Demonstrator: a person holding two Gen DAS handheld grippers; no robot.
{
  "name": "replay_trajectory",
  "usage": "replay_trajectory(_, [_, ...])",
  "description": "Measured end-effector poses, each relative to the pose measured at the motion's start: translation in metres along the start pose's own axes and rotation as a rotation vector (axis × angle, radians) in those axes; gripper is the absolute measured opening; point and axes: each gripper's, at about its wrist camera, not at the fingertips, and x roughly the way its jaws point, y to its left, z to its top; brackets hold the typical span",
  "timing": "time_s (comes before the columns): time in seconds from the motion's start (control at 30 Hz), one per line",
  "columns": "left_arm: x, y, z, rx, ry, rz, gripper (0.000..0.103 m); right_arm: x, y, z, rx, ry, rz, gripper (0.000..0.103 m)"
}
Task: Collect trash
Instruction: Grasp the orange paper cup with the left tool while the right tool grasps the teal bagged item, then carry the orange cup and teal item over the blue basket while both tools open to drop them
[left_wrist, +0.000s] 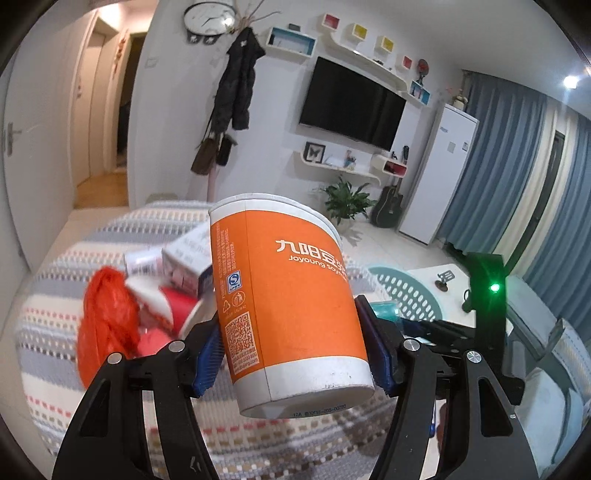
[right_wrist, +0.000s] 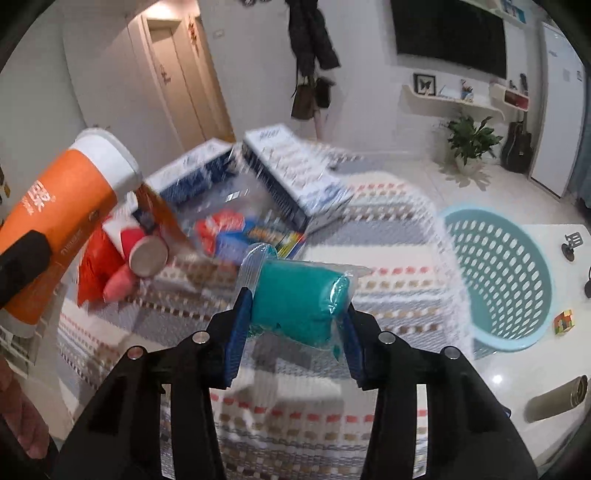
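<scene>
- Above a striped woven rug (left_wrist: 122, 373) in a lit living room, we hold our left gripper (left_wrist: 291, 354) clamped on an orange paper cup (left_wrist: 291, 295), its blue pads (left_wrist: 210, 354) pressed to both sides of the cup near its base, the cup raised clear of the rug with its rim leaning away from the camera.
- Beside it, we hold our right gripper (right_wrist: 293, 328) clenched on a teal roll in clear plastic wrap (right_wrist: 299, 299), which lies crosswise between the blue pads (right_wrist: 236, 332) and hangs above the rug.
- From the right wrist view, we see the same orange cup at far left, tilted, with the left gripper's black finger (right_wrist: 22, 266) across it.
- Below and to the left of our grippers, a heap of litter sits on the rug: a crumpled orange-red plastic bag (left_wrist: 107, 317), a red-and-white cup on its side (right_wrist: 144, 251), white-and-blue cartons (right_wrist: 295, 173) and a colourful flat packet (right_wrist: 255, 232); motion blur hides the finer print.
- To the right, a pale blue perforated basket (right_wrist: 498, 277) stands on the white floor at the rug's edge, well apart from both held items.
- Near the basket, we see a small multicoloured cube (right_wrist: 563, 321) and a metal cylinder (right_wrist: 557, 400) lying on the floor.
- Beyond, a wall-mounted television (left_wrist: 351, 103), a round clock (left_wrist: 209, 16), a hanging dark coat (left_wrist: 240, 81) and a potted plant (left_wrist: 347, 201) line the white wall.
</scene>
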Motion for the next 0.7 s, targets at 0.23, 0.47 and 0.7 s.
replay_trajectory(0.23, [0.013, -0.032, 0.025, 0.067, -0.021, -0.002, 0.063, -0.019, -0.044, 0.021, 0.070, -0.076, -0.053, 0.042])
replay_trajectory(0.47, [0.049, -0.076, 0.054, 0.141, -0.022, -0.055, 0.063, -0.026, -0.101, 0.032, 0.145, -0.130, -0.128, 0.042])
replay_trajectory(0.7, [0.116, -0.120, 0.059, 0.204, 0.034, -0.117, 0.063, -0.016, -0.174, 0.033, 0.269, -0.125, -0.195, 0.042])
